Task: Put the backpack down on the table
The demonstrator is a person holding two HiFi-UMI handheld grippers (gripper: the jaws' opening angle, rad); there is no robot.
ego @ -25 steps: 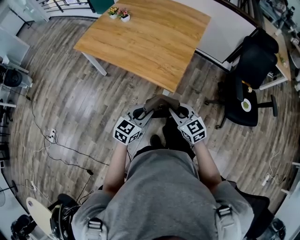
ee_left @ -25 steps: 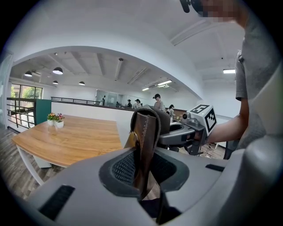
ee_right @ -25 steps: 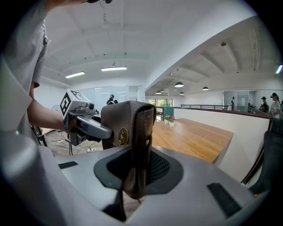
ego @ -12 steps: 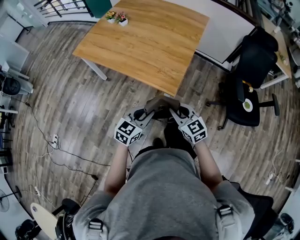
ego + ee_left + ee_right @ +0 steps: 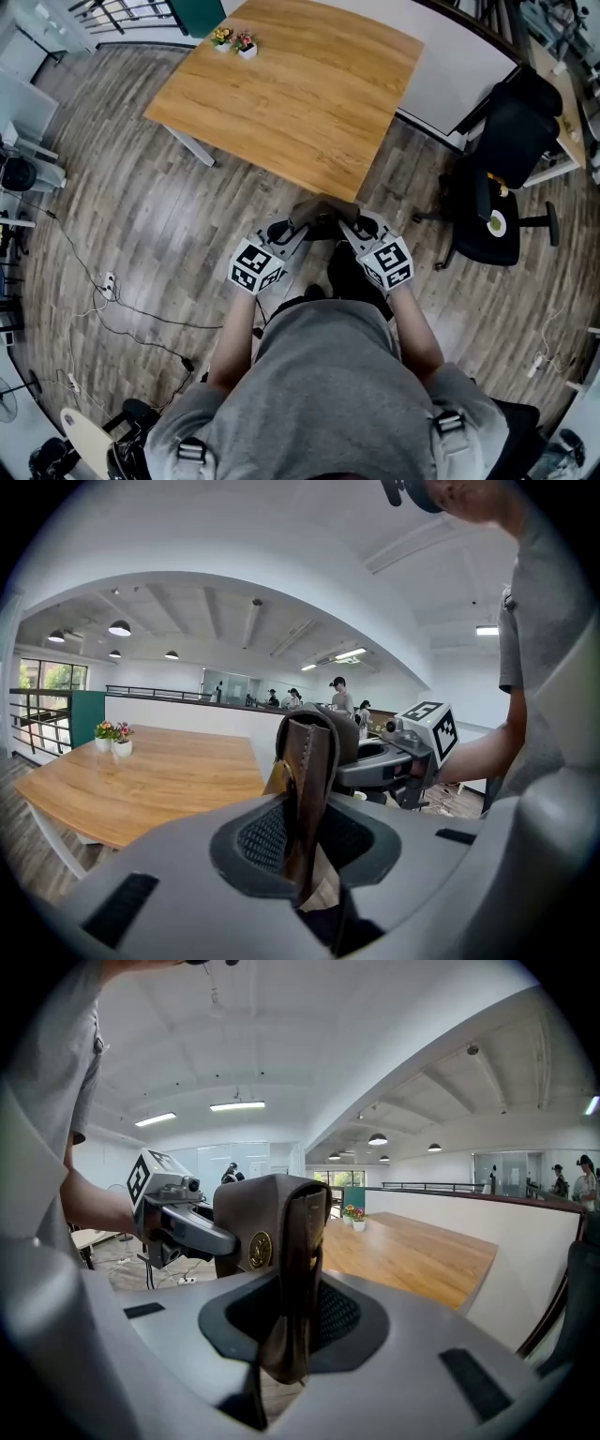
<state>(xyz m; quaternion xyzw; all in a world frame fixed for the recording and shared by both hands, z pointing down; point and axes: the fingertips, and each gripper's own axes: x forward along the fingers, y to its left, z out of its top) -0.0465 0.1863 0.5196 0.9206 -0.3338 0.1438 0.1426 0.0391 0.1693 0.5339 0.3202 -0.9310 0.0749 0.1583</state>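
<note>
A brown leather backpack (image 5: pixel 322 212) hangs above the floor in front of me, just short of the wooden table's (image 5: pixel 281 94) near corner. My left gripper (image 5: pixel 298 226) is shut on its left side and my right gripper (image 5: pixel 348 225) on its right. In the left gripper view a brown strap (image 5: pixel 307 780) is pinched between the pads (image 5: pixel 267 836), with the right gripper (image 5: pixel 405 761) beyond it. From the right gripper view the bag's flap (image 5: pixel 267 1227) with a gold emblem stands between the jaws, and the left gripper (image 5: pixel 173 1218) shows behind it. The bag's lower part is hidden.
Two small flower pots (image 5: pixel 234 39) stand at the table's far corner. A black office chair (image 5: pixel 497 159) sits to the right, next to a low white wall (image 5: pixel 459 66). Cables and a power strip (image 5: pixel 108 279) lie on the wood floor to the left.
Both grippers have carried the backpack forward together; the table's near corner now lies closer to the bag. Neither grip has altered.
</note>
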